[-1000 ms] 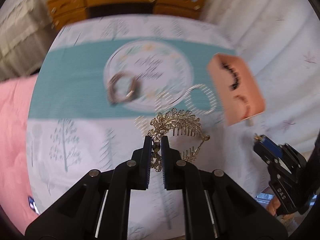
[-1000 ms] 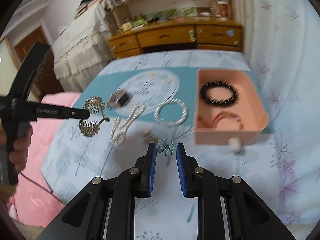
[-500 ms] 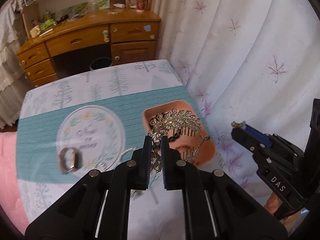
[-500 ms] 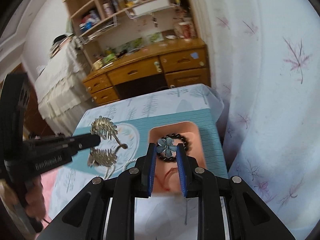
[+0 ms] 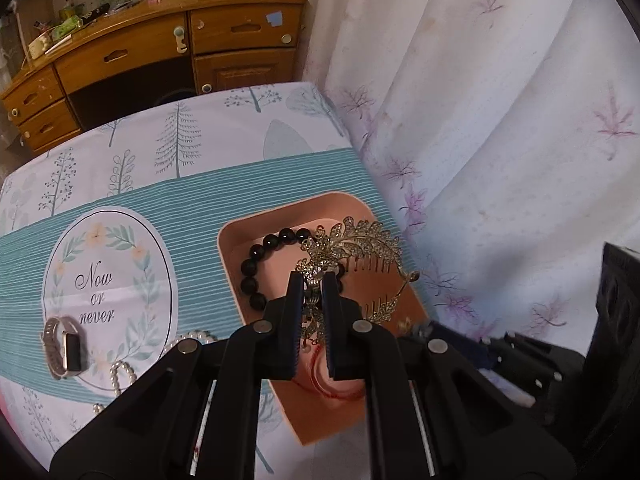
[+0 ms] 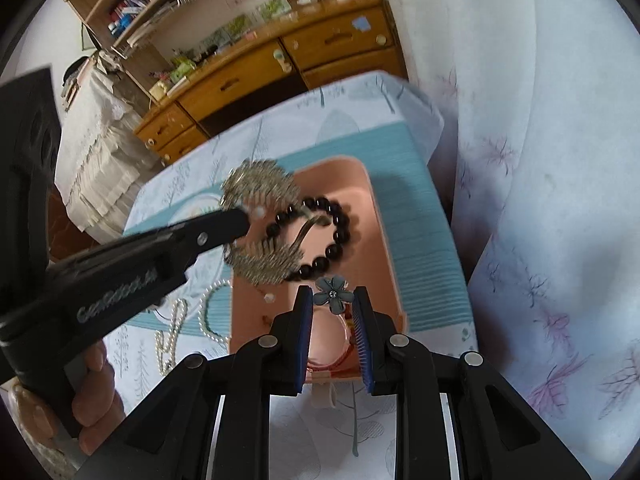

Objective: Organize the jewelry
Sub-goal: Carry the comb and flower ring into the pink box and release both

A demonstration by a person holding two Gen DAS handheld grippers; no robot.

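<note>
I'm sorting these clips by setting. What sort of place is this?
Probably a bedroom at home: a wooden desk with drawers, cluttered shelves above it, a floral curtain, and a table under a printed cloth.

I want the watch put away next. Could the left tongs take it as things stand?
Probably not yet. The left tongs are shut on the gold hair comb over the pink tray, so they are full. The watch lies uncovered on the mat, so once the comb is dropped its way looks free.

"Now or never" in script inside the white floral oval (image 5: 108,292) on the teal cloth, pale lettering on the left gripper (image 6: 240,220) body blurred, unreadable
</note>
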